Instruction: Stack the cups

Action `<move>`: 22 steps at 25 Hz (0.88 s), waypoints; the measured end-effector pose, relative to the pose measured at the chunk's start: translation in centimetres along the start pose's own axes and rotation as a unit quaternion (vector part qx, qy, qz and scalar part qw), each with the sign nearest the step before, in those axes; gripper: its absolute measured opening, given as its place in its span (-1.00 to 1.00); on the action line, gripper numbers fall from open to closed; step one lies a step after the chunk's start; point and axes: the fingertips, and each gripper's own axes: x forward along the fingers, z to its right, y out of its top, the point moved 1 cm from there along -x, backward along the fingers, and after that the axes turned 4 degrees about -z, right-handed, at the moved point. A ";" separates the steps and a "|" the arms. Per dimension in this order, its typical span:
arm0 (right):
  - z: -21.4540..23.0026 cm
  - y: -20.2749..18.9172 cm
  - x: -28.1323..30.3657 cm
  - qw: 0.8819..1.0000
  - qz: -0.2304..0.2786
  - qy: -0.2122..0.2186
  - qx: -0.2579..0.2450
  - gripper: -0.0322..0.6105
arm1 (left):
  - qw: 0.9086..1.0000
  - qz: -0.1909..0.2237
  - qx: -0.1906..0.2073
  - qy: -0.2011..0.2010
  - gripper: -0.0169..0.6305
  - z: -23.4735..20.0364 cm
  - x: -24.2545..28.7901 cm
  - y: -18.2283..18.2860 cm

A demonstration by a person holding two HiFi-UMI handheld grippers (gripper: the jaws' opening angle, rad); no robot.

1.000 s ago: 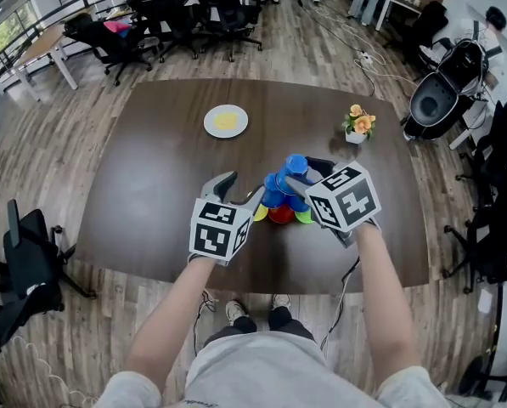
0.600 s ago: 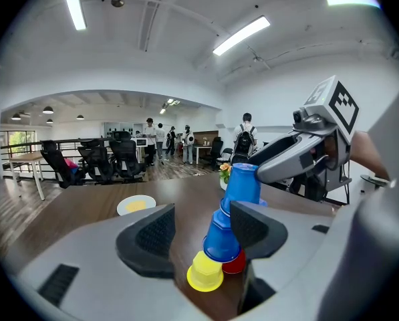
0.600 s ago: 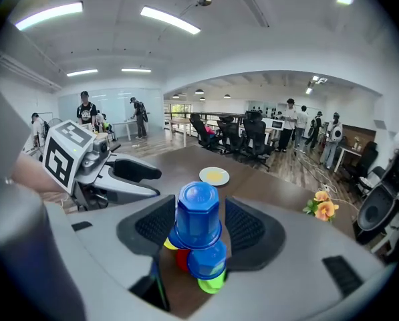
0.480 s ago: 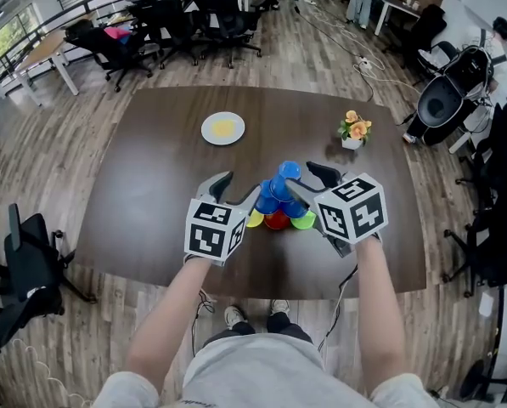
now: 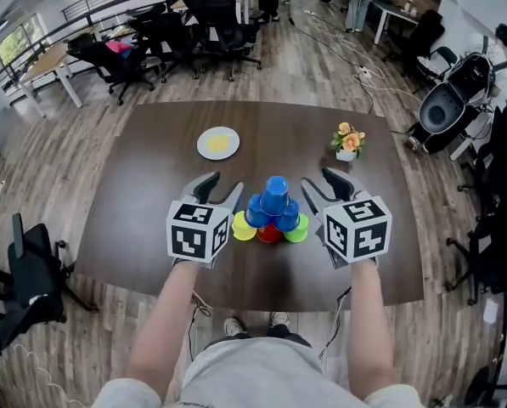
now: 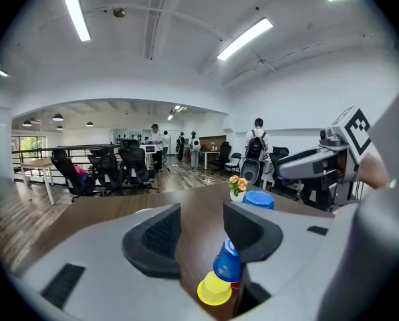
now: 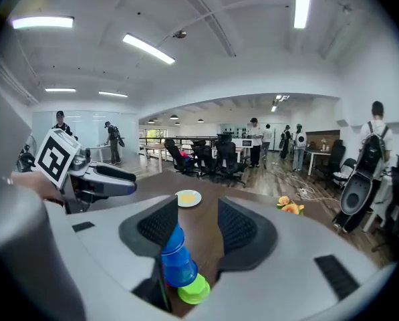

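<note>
— Both grippers are seen drawn back and apart since the earlier frame. The left gripper is held just beside the yellow cup, the right gripper just beside the green cup.
— Is anything clamped?
— Nothing is gripped. Both jaw pairs have just been narrowing but are left released. The cups are smooth, tapered plastic, stacked as a pyramid on the dark wooden table, with blue ones above.

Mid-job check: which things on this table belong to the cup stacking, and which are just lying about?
Part of the job: top blue cup, two blue cups below it, then yellow cup, red cup and green cup in the bottom row.
Just lying about: white plate, flower pot, both farther back on the table.
</note>
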 end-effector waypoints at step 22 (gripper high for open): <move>4.1 -0.4 -0.6 0.997 0.054 -0.045 0.010 -0.89 | 0.998 0.034 0.020 0.057 -0.96 -0.6 -0.7 2.2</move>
